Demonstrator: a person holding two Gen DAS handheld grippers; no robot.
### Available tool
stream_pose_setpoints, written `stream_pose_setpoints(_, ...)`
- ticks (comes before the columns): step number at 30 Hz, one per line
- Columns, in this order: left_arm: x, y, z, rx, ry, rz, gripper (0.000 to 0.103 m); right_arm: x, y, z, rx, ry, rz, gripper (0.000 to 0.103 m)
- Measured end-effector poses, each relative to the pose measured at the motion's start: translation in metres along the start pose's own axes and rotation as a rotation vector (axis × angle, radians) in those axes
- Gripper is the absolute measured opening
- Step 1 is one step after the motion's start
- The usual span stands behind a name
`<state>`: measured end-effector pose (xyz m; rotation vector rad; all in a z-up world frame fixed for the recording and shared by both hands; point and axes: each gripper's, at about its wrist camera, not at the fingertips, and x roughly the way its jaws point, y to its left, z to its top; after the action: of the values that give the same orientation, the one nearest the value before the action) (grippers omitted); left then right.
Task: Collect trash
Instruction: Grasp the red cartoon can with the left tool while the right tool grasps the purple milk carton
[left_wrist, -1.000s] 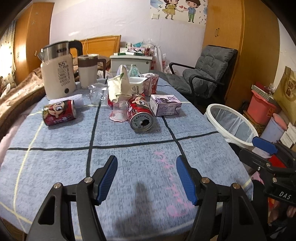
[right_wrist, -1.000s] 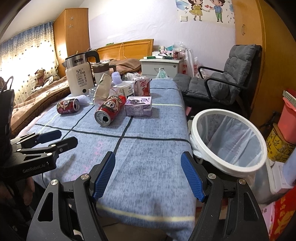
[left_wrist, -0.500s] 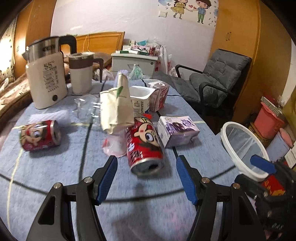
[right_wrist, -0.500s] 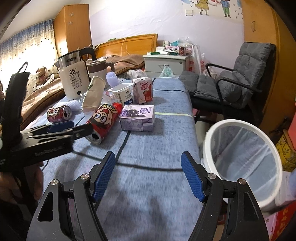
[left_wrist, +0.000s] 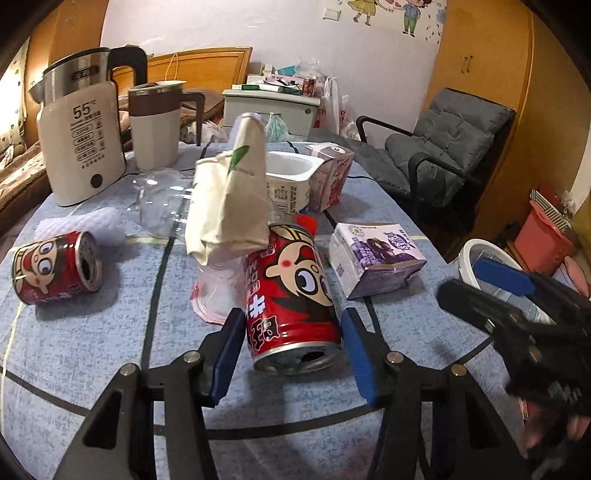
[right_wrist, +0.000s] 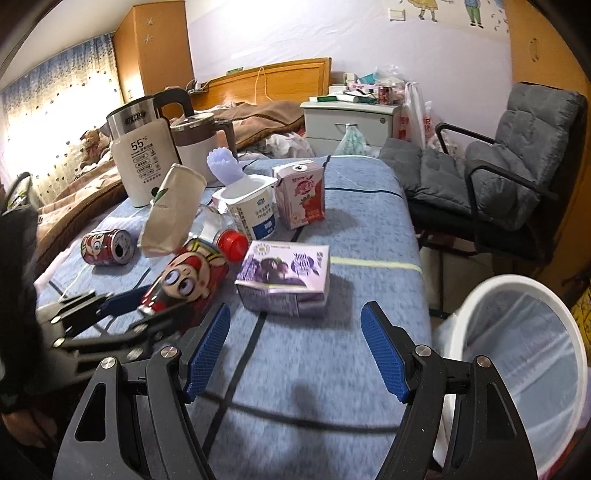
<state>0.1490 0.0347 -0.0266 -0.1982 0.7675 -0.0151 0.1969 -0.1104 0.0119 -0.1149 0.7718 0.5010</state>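
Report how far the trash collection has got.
Done: nothing visible in the bin. In hand: left gripper has just been closing around the big red can, pads not clearly touching. Left: small can, purple carton, yogurt cup, pink carton.

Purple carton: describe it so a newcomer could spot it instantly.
Start at the blue-grey table. Near its edge beside the white bin, the purple carton lies flat, just right of the nearer red can. Unlike the pink carton standing behind, it shows grapes.

The left gripper (left_wrist: 290, 354) has advanced over the surface to the red can (left_wrist: 291, 291). Its jaws have just been closing, the can now between them. The right gripper (right_wrist: 295, 352) has neared the purple carton (right_wrist: 284, 277).
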Motion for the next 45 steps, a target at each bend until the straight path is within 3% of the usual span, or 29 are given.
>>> stream_pose_setpoints(9, -0.016, 0.019, -0.011, -0.020, 0.000, -0.017, 0.056, 0.046, -0.014, 0.018, 0.029, 0.080, 0.129, 0.074)
stream_pose_setpoints(14, -0.027, 0.029, -0.017, -0.037, -0.006, -0.015, 0.056, 0.044, -0.002, 0.013, 0.028, 0.094, 0.202, 0.074)
stream_pose_setpoints(19, -0.038, 0.039, -0.025, -0.047, -0.012, -0.004, 0.056, 0.031, 0.024, 0.001, -0.061, 0.104, 0.290, 0.074)
stream_pose_setpoints(23, -0.041, 0.044, -0.028, -0.057, -0.012, 0.003, 0.056, 0.029, 0.020, 0.006, -0.112, 0.051, 0.176, 0.074)
stream_pose_setpoints(26, -0.041, 0.046, -0.028, -0.055, -0.012, -0.001, 0.056, 0.041, 0.011, 0.014, -0.134, 0.039, 0.149, 0.074)
stream_pose_setpoints(34, -0.038, 0.046, -0.028, -0.047, -0.011, -0.008, 0.056, 0.075, 0.005, 0.021, -0.198, 0.111, 0.218, 0.074)
stream_pose_setpoints(36, -0.039, 0.046, -0.028, -0.045, -0.012, -0.007, 0.056, 0.073, 0.007, 0.020, -0.197, 0.110, 0.218, 0.072)
stream_pose_setpoints(37, -0.038, 0.046, -0.028, -0.043, -0.013, -0.007, 0.056, 0.071, 0.006, 0.020, -0.180, 0.108, 0.233, 0.066)
stream_pose_setpoints(45, -0.042, 0.041, -0.030, -0.036, -0.016, -0.020, 0.055, 0.040, 0.005, 0.009, -0.099, 0.052, 0.204, 0.063)
